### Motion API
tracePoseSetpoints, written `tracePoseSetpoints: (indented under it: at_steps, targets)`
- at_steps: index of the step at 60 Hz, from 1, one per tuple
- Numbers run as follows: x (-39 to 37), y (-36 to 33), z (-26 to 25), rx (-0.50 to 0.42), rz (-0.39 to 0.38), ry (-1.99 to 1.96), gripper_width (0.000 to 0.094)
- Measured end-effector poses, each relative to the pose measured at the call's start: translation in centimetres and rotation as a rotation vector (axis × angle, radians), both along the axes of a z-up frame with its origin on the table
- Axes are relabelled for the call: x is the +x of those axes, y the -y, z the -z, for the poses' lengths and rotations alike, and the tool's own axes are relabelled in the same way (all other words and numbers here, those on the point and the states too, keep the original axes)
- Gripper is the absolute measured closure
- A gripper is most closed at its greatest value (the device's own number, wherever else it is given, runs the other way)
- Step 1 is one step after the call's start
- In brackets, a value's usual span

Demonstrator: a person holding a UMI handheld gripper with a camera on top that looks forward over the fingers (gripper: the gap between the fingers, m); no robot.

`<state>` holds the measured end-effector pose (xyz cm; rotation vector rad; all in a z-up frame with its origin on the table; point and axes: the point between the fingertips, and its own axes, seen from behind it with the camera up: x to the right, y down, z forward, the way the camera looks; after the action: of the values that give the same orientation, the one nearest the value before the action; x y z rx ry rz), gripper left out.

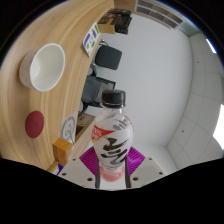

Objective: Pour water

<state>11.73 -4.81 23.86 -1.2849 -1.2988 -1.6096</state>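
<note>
My gripper [112,165] is shut on a clear plastic bottle [112,140] with a white cap and a white label bearing black characters and a red band. Both purple pads [87,157] press against its lower sides. The bottle is lifted and the whole view is rolled sideways. A white cup or bowl [46,67] stands on the wooden table [62,45], beyond the bottle and to the left of it.
A red round coaster [35,123] lies on the wooden table near the cup. A small brown box [63,148] and a round white object [68,127] sit close to the left finger. Office chairs [106,60] and grey floor [160,80] lie beyond.
</note>
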Motion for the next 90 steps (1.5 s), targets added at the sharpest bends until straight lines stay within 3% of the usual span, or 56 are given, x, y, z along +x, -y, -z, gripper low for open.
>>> tracePoseSetpoints:
  at_steps: [11,22,30,52,63,75,90]
  targets:
    - [-4.2,-1.9,5.0,-0.111,-0.139,0.437,0.0599]
    - [-3.8,-1.8,6.7,-0.170,-0.116,0.387,0.0599]
    - [-3.9,-1.1,4.8,-0.142,-0.122,0.119,0.0600]
    - [-3.4,0.7,0.2,-0.123,-0.145,-1.209,0.0598]
    - [-1.4,-0.1,5.4,-0.211,-0.086,-1.631,0.0598]
    - [-0.8,-0.8,12.0,-0.309,-0.043,-1.735,0.0599]
    - [-1.0,-1.7,17.5,-0.362,-0.009,-1.815,0.0594]
